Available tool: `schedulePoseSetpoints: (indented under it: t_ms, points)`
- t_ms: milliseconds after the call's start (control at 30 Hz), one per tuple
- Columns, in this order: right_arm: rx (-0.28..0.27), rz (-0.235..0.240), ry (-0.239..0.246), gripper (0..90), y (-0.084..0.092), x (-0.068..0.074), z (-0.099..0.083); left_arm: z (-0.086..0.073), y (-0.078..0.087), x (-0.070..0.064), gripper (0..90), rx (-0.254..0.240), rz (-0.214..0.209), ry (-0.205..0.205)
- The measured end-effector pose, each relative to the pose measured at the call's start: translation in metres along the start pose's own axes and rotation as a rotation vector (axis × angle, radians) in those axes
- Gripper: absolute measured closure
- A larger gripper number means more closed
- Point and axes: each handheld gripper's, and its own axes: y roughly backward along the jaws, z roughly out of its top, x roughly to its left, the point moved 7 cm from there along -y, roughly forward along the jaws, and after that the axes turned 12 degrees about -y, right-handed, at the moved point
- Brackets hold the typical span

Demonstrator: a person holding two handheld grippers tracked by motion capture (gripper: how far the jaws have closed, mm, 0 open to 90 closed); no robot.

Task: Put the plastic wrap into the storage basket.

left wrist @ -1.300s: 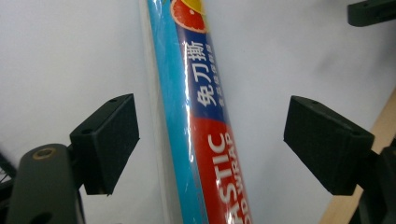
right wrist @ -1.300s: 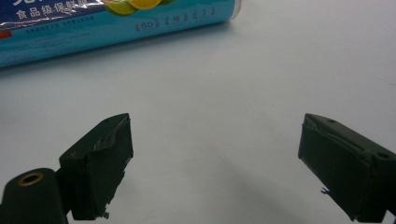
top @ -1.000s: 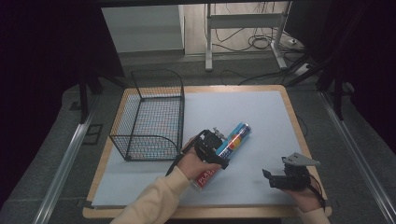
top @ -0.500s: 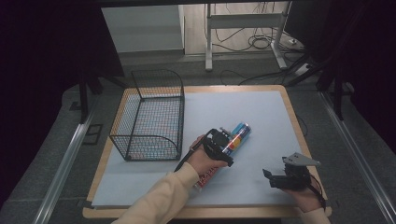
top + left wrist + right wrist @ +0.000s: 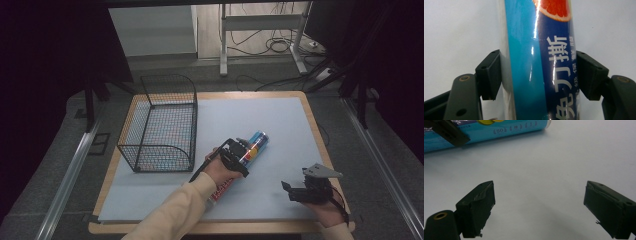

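Note:
A blue tube [image 5: 256, 142] with an orange-slice picture and printed characters lies slantwise on the pale blue mat [image 5: 280, 120]. My left gripper [image 5: 238, 155] sits over its middle. In the left gripper view the tube [image 5: 536, 62] runs up between the jaws, which have just been closing, and both pads [image 5: 489, 73] press its sides. My right gripper [image 5: 289, 191] rests near the mat's front right corner. In the right gripper view this gripper [image 5: 539, 185] stands wide open over bare mat, with the tube [image 5: 499, 130] at the upper left.
A black wire basket [image 5: 160, 125] stands on the left part of the mat, close to the left hand. The wooden table edge [image 5: 315, 125] frames the mat. Metal rails run along the floor on both sides.
The left gripper has come down and forward over the tube, and its jaws have gone from wide open to closed on the tube's sides. The right gripper has stayed put.

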Motion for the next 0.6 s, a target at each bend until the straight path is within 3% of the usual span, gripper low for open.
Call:
schedulePoseSetpoints:
  t_ms: [333,500,600]
  points:
    - [-0.009,-0.019,-0.012,10.4,0.002,-0.004,0.002,0.001,-0.003,0.001,30.4,0.04,-0.027,-0.003]
    - [-0.007,-0.017,-0.014,10.4,0.002,-0.004,0.001,0.0,-0.001,0.008,31.1,0.045,-0.082,0.021]
    - [-0.007,-0.017,-0.01,10.4,0.002,-0.003,0.002,0.0,0.0,0.011,31.6,0.052,-0.061,0.004]
